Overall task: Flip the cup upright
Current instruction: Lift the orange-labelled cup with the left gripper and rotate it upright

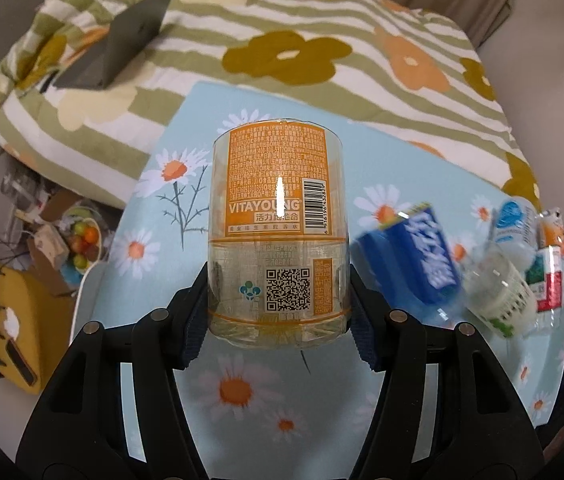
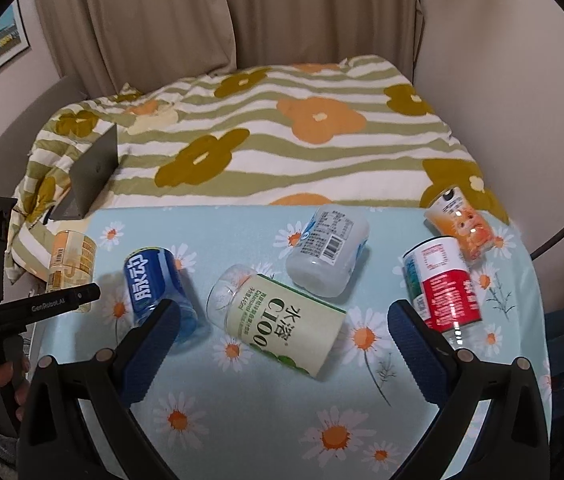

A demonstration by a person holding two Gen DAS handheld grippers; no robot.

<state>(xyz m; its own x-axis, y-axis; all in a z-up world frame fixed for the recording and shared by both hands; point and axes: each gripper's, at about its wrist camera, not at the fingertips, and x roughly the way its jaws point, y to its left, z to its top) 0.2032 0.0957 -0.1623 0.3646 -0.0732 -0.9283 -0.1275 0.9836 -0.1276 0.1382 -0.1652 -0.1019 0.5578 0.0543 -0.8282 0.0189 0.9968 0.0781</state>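
My left gripper (image 1: 277, 312) is shut on an orange-labelled clear cup (image 1: 277, 224), held upright over the left part of the daisy tablecloth (image 1: 241, 400). The same cup (image 2: 71, 260) and the left gripper (image 2: 41, 304) show at the far left of the right wrist view. My right gripper (image 2: 284, 332) is open and empty, above a green-and-white C100 cup (image 2: 282, 328) lying on its side. A blue cup (image 2: 153, 280), a white-labelled clear cup (image 2: 328, 252), a red-and-white cup (image 2: 442, 280) and an orange cup (image 2: 460, 222) also lie on their sides.
The table (image 2: 241, 420) abuts a bed with a flowered striped quilt (image 2: 282, 140). A grey laptop (image 2: 89, 176) stands open on the quilt's left. Curtains (image 2: 201, 12) hang behind. Left of the table, the floor holds clutter (image 1: 41, 248) and a yellow object (image 1: 21, 320).
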